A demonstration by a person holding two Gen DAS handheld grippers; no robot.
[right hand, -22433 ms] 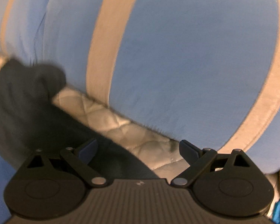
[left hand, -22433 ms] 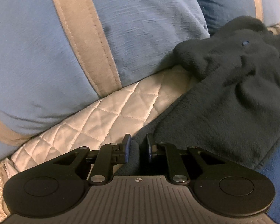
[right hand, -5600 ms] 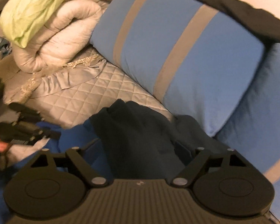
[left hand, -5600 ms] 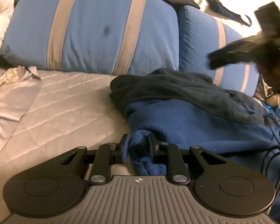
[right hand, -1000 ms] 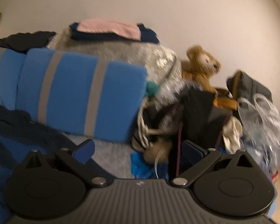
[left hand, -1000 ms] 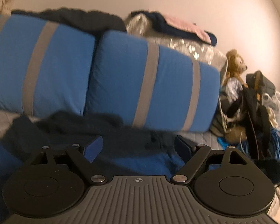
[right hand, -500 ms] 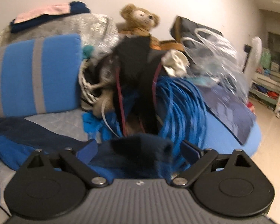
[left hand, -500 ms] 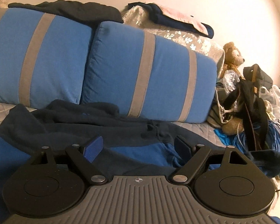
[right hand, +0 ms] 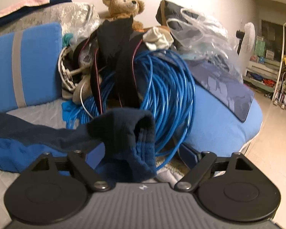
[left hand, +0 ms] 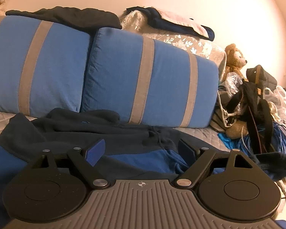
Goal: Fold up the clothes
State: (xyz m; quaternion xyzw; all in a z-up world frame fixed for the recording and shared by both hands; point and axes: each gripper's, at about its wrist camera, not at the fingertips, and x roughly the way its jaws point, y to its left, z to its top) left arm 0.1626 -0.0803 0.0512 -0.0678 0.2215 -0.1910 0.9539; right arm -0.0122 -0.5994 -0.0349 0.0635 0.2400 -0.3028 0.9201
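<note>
Quilted grey bedding (left hand: pixel 2 118) runs under two blue cushions with grey stripes (left hand: pixel 148 87) that lean against a pale wall, with dark clothes draped along their tops. On the bedding, near the cushions, lies the fleece garment (left hand: pixel 97 133): soft pile, dark navy across the upper part and bright blue lower down, rumpled into long ridges, a drawstring showing near its middle. It stretches from the left edge of the left wrist view across to the right, where a dark cuff end (left hand: pixel 272 160) reaches toward a heap of clutter.

The left gripper (left hand: pixel 141 150) hovers just above the garment with its jaws spread wide and nothing between the blue pads.

The right wrist view alone shows that cuff (right hand: pixel 131 133) close up: a navy tube of fleece, its mouth open, standing between the fingers of the right gripper (right hand: pixel 141 152). Its jaws have just been closing but the right pad is clear of the cloth; the left pad is hidden behind the fabric. This view also brings out the coil of blue cable (right hand: pixel 167 95), black straps (right hand: pixel 120 53), a clear plastic bag (right hand: pixel 200 34) and a teddy bear (right hand: pixel 124 3) behind the cuff, plus a fan (right hand: pixel 247 36) and shelves far right, which the left view barely catches
</note>
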